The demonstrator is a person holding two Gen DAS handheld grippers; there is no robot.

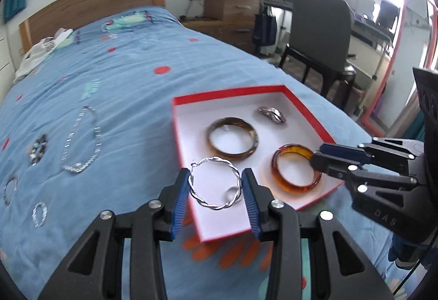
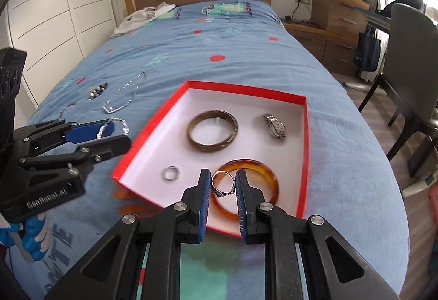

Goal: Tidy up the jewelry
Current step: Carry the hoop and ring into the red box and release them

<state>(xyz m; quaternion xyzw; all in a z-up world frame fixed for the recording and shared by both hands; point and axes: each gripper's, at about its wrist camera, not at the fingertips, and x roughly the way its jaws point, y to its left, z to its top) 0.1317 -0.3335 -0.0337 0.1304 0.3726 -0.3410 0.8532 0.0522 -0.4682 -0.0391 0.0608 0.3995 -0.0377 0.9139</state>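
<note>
The left gripper (image 1: 216, 187) has its fingers pinching a twisted silver hoop (image 1: 215, 183), held above the near left edge of the red box (image 1: 227, 96), which sits on the blue bedspread (image 1: 123, 67). The right gripper (image 2: 223, 186) has its fingers clamped on a small silver ring (image 2: 223, 183), hanging over the amber bangle (image 2: 269, 176) in the near right part of the box. Inside the white-lined box also lie a dark brown bangle (image 2: 212, 131) toward the middle, a silver watch (image 2: 275, 126) at the far right, and a small plain ring (image 2: 171, 173) in the near left corner. On the bedspread left of the box lie a silver chain necklace (image 1: 80, 141), a dark beaded piece (image 1: 38, 149) and two small silver hoops (image 1: 39, 213), all well apart from the box.
</note>
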